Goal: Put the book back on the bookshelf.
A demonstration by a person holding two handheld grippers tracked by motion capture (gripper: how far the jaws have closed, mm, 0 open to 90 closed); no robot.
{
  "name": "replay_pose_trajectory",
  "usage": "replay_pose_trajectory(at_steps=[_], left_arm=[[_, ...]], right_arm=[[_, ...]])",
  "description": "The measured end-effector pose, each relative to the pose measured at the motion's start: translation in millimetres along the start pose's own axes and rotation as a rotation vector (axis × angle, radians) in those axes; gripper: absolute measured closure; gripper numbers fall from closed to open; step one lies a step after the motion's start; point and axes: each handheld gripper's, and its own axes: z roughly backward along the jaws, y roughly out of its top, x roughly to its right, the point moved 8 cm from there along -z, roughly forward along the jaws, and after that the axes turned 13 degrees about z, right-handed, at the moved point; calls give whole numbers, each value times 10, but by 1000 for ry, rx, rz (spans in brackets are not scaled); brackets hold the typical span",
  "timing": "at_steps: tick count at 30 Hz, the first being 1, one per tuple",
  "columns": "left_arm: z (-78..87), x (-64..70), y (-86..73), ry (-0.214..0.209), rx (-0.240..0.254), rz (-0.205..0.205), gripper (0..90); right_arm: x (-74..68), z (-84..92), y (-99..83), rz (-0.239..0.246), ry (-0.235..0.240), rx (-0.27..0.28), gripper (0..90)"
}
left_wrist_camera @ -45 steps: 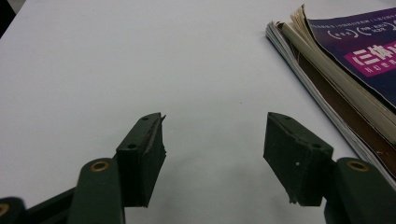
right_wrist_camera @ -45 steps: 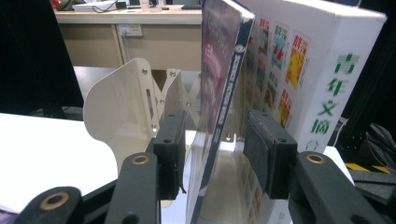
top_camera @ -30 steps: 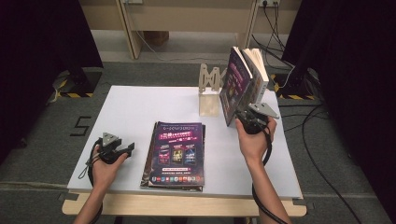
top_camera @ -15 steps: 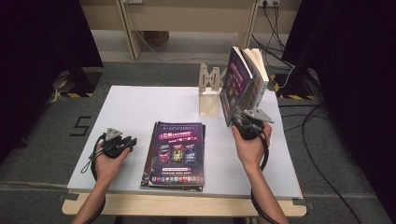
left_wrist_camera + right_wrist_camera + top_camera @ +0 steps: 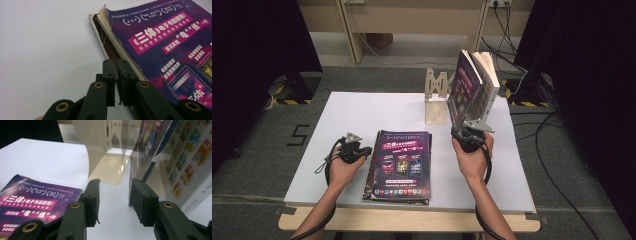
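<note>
A purple-covered book [image 5: 399, 162] lies flat on the white table [image 5: 357, 110]. My left gripper [image 5: 367, 150] sits at its left edge. In the left gripper view its jaws [image 5: 116, 62] have just been closing and stand shut beside that book [image 5: 170, 50], with nothing clearly between the pads. Two books [image 5: 473, 85] stand upright at the back right, next to a pale wooden bookend [image 5: 436, 97]. My right gripper [image 5: 459, 131] is at their lower front corner. Its jaws [image 5: 115, 187] are half open over bare table, the right one against the purple standing book [image 5: 147, 147].
The bookend's flat foot [image 5: 107, 170] lies just beyond the right gripper. The table's left half is bare white. Cables trail from both hands, and more run over the floor at the right [image 5: 557, 165]. Dark curtains flank the table.
My left hand has slid right to the flat book's edge and its jaws have gone from wide open to shut. The right gripper sank a little at the foot of the standing books.
</note>
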Motion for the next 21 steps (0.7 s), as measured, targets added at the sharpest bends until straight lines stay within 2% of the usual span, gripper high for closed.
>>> replay_pose_trajectory(at_steps=[9,14,21], left_arm=[[-130,83,17,-11,-35,-3,838],[-165,77,21,-7,-44,-5,847],[-187,115,24,-10,-52,-40,890]], right_arm=[[-100,-100,-62,12,33,-38,594],[-141,-138,-96,15,48,-57,592],[-171,-173,-113,19,59,-70,590]])
